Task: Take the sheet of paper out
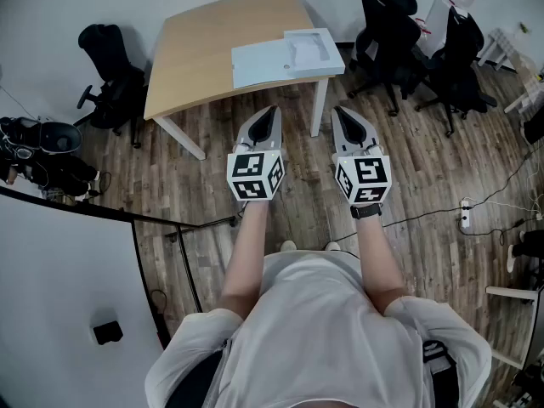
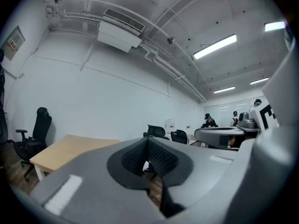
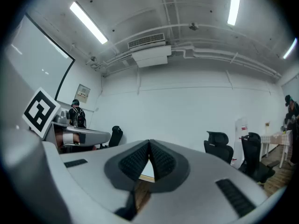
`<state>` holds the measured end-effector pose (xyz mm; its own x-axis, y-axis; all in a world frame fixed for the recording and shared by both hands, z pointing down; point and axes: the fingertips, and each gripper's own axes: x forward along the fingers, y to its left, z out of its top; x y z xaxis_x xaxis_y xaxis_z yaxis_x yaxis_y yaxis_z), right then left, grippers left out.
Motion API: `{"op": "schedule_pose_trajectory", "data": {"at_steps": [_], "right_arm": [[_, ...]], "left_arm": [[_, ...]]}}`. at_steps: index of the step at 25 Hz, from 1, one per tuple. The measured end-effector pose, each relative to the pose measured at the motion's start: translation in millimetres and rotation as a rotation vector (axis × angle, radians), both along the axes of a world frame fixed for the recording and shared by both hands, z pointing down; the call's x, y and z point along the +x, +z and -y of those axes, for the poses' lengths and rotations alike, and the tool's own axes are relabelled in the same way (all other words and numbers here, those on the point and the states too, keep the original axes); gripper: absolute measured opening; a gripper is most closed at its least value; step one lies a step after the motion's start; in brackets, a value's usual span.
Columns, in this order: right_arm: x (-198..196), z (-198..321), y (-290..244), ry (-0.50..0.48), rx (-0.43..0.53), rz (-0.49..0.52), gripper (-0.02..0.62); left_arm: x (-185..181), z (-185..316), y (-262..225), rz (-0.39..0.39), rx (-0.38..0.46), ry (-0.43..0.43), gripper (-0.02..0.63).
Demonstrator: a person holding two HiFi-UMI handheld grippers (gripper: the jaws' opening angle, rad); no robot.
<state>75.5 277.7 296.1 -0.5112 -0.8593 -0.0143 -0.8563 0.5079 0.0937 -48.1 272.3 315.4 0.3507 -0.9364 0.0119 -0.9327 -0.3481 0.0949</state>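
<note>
On the light wooden table (image 1: pixel 200 49), near its right end, lies a flat white folder-like item (image 1: pixel 263 63). A paler sheet-like piece (image 1: pixel 314 48) lies against its right side; I cannot tell which part is the paper. Both grippers are held level in front of me, short of the table and over the wooden floor. My left gripper (image 1: pixel 270 110) is shut with nothing between its pads (image 2: pixel 159 158). To its right my right gripper (image 1: pixel 338 110) is also shut and empty, its pads (image 3: pixel 161 161) meeting at the tip. In the left gripper view the table (image 2: pixel 70 148) shows at lower left.
Black office chairs stand left of the table (image 1: pixel 110 75) and to its right (image 1: pixel 395 36). A power strip (image 1: pixel 465 215) with cables lies on the floor at right. A dark rail (image 1: pixel 93 209) runs along the lower left. People stand far off (image 2: pixel 209 121).
</note>
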Motion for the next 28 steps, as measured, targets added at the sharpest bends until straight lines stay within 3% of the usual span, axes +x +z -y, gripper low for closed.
{"op": "schedule_pose_trajectory", "data": {"at_steps": [9, 16, 23, 28], "right_arm": [[-53, -10, 12, 0.028, -0.019, -0.013, 0.012], [-55, -11, 28, 0.061, -0.056, 0.002, 0.012], [-47, 37, 36, 0.062, -0.074, 0.068, 0.012], [-56, 108, 54, 0.01, -0.109, 0.119, 0.012]], "left_arm": [[-41, -11, 15, -0.013, -0.002, 0.022, 0.011], [-49, -3, 28, -0.034, -0.022, 0.036, 0.011], [-33, 34, 25, -0.003, 0.004, 0.073, 0.011], [-36, 99, 33, 0.015, -0.008, 0.037, 0.011]]}}
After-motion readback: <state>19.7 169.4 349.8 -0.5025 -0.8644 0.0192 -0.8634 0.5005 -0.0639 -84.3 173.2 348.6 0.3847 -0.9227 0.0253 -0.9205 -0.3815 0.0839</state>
